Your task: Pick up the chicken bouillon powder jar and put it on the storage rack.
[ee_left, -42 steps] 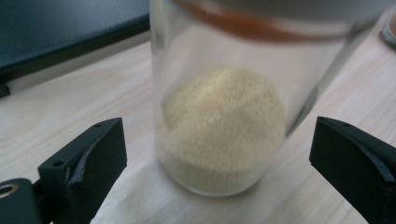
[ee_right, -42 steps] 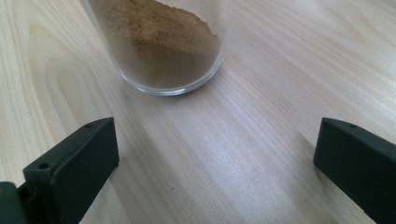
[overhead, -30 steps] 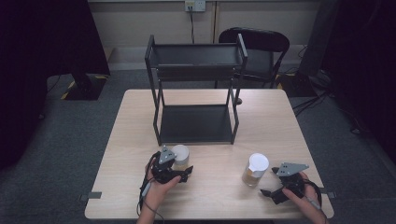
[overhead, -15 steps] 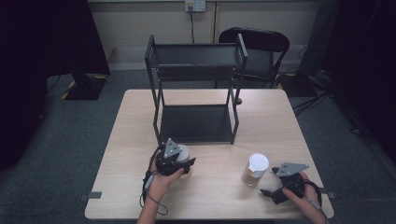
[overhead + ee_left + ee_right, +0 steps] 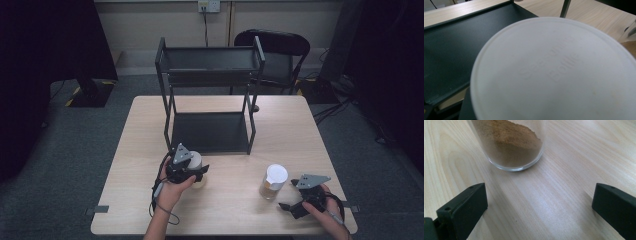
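The left hand-held gripper point(image 5: 192, 172), clamped on the white-lidded clear jar point(image 5: 194, 161) at lower centre, could let it slip if tilted.

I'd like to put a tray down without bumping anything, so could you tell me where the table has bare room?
The table is bare along its left side beside the black shelf rack, and on the right behind the white-lidded jar. The front is crowded: the left gripper grips a white-lidded cup, and the open right gripper faces the jar.
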`<action>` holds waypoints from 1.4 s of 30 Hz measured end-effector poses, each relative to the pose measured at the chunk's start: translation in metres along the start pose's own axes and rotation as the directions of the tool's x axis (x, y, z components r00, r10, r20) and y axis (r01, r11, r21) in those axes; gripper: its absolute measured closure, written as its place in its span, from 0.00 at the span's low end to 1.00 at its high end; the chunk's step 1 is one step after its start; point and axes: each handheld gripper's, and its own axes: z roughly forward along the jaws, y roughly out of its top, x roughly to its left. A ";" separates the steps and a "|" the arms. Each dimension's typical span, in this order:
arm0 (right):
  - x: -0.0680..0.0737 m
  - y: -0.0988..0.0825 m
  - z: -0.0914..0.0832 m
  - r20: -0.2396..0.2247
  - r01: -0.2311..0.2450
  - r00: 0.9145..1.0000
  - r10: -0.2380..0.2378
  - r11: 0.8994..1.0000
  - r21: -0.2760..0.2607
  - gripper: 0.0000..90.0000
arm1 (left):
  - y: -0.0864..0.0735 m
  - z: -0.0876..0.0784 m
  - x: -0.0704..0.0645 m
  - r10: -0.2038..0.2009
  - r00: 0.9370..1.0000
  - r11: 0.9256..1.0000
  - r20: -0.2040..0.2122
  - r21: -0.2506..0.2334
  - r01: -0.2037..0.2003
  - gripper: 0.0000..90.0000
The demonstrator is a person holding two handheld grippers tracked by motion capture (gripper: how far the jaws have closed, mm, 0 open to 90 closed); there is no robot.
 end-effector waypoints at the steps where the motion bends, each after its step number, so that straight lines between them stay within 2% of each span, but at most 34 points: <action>1: 0.000 0.000 0.000 0.000 0.000 1.000 0.000 1.000 0.000 0.00 | 0.003 0.000 0.001 0.003 1.000 1.000 0.001 0.005 -0.003 0.40; 13: 0.000 0.000 0.000 0.000 0.000 1.000 0.000 1.000 0.000 0.00 | 0.029 0.009 0.011 -0.002 1.000 1.000 0.021 0.007 0.002 0.40; 21: 0.000 0.000 0.000 0.000 0.000 1.000 0.000 1.000 0.000 0.00 | 0.041 0.014 0.018 -0.007 1.000 1.000 0.011 -0.006 0.007 0.40; 26: 0.000 0.000 0.000 0.000 0.000 1.000 0.000 1.000 0.000 0.00 | 0.051 0.017 0.024 -0.029 1.000 1.000 0.009 -0.011 0.029 0.40; 33: 0.000 0.000 0.000 0.000 0.000 1.000 0.000 1.000 0.000 0.00 | 0.064 0.019 0.026 -0.023 1.000 1.000 -0.004 0.002 0.023 0.40; 42: 0.000 0.000 0.000 0.000 0.000 1.000 0.000 1.000 0.000 0.00 | 0.080 0.024 0.031 -0.048 0.999 0.999 -0.005 -0.014 0.047 0.40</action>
